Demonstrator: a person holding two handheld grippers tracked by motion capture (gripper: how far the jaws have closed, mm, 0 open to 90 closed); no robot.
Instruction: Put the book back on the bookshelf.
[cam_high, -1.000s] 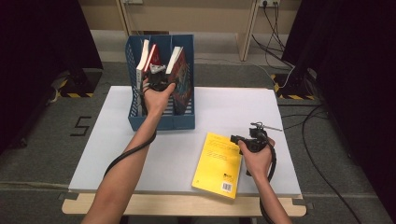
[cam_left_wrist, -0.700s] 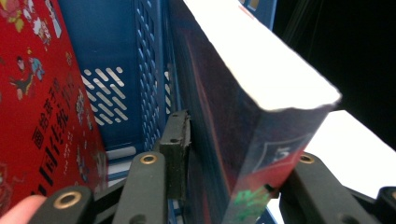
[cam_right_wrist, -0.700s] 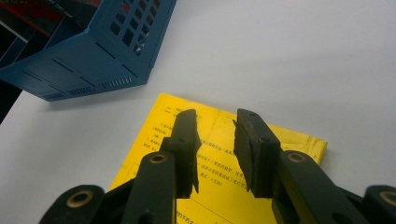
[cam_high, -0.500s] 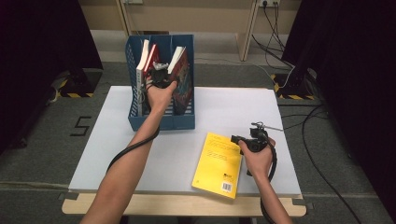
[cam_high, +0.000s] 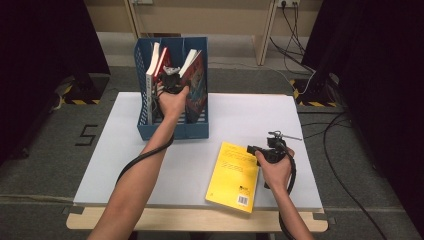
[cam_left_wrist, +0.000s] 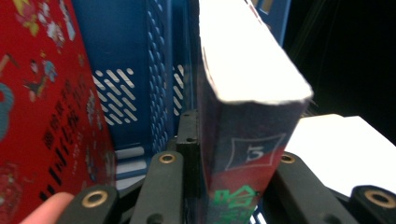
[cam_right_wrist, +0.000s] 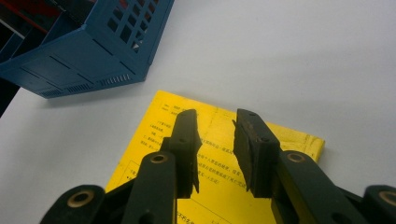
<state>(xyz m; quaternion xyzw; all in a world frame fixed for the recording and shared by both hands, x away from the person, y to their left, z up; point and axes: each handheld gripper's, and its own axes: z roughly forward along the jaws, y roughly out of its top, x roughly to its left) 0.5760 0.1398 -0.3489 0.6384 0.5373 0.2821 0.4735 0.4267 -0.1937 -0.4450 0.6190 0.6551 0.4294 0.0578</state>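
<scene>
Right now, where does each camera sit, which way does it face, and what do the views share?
High view: above the person's side, facing forward and down on the white table; both forearms show.
Left gripper view: on the left gripper, looking into the blue rack; its fingers have just been closing on a dark book.
Right gripper view: on the right gripper, looking down at the yellow book; fingers apart.
Shared: the rack appears in all three.

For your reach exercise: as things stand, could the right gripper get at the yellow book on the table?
Probably yes: the right gripper hangs open directly over the yellow book, with nothing between them.
</scene>
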